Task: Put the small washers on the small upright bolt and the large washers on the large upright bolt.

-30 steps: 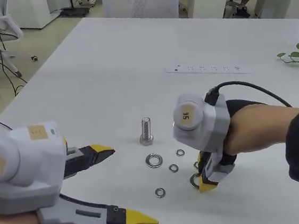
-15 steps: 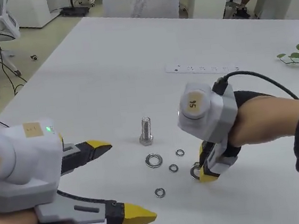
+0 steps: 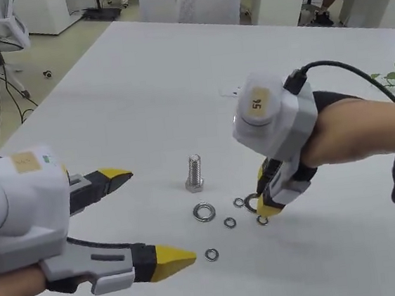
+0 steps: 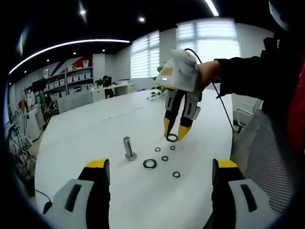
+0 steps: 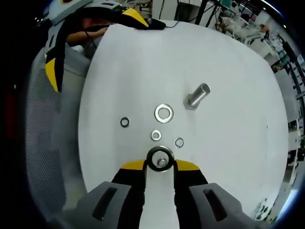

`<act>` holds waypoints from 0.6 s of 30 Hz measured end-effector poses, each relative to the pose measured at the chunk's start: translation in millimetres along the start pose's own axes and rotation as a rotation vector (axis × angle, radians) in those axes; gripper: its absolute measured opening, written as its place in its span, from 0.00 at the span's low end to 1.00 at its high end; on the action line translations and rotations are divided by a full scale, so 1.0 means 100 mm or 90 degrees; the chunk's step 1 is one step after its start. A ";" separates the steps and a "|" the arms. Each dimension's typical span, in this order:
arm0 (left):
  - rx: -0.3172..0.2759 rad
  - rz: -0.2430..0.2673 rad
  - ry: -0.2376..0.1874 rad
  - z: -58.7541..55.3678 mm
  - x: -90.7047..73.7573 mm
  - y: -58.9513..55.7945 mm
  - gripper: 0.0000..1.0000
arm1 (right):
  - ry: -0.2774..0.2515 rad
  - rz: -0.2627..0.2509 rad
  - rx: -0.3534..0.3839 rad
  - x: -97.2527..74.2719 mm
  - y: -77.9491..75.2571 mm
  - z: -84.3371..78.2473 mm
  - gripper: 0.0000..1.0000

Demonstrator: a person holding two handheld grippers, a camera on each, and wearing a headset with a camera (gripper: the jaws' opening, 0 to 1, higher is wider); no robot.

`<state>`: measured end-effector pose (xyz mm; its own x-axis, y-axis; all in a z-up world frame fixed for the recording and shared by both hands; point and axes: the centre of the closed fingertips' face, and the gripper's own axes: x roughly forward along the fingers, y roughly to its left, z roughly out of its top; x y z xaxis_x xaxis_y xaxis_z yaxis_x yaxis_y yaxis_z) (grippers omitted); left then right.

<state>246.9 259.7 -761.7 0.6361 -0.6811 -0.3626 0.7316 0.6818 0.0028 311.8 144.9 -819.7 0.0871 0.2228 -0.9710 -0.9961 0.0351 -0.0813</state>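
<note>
As tool (image 3: 265,208) grips one washer (image 5: 161,149), five loose

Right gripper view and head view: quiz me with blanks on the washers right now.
The right gripper is shut on a washer of the ___ size. The left gripper has its jaws ___. The upright bolt carries ___ washers. Lying flat are ___ small washers.
Missing: large; open; no; four.

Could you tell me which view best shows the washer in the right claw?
Right gripper view: the washer sits face-on between the right claw tips. Head view: tilted, partly hidden. Left gripper view: small.
</note>
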 end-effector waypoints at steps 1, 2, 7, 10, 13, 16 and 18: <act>0.002 0.002 -0.002 0.01 -0.01 0.01 0.88 | -0.001 -0.003 -0.003 -0.02 -0.02 0.02 0.22; 0.002 0.005 -0.005 0.02 -0.01 0.02 0.88 | -0.001 -0.005 -0.008 -0.04 -0.04 0.05 0.22; 0.008 0.037 -0.012 0.04 -0.04 0.11 0.87 | -0.011 -0.017 -0.018 -0.15 -0.17 0.18 0.22; 0.007 0.051 -0.019 0.06 -0.06 0.16 0.87 | -0.020 -0.026 -0.027 -0.21 -0.24 0.28 0.22; 0.003 0.052 -0.022 0.07 -0.08 0.18 0.86 | -0.024 -0.032 -0.034 -0.26 -0.30 0.37 0.22; 0.002 0.054 -0.024 0.07 -0.10 0.21 0.86 | -0.029 -0.038 -0.046 -0.32 -0.36 0.49 0.22; 0.002 0.059 -0.024 0.06 -0.11 0.24 0.86 | -0.032 -0.041 -0.054 -0.34 -0.38 0.55 0.22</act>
<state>258.8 282.1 -751.5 0.7100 -0.6247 -0.3249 0.6698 0.7416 0.0378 347.4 189.5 -771.2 0.1496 0.2713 -0.9508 -0.9859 -0.0315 -0.1641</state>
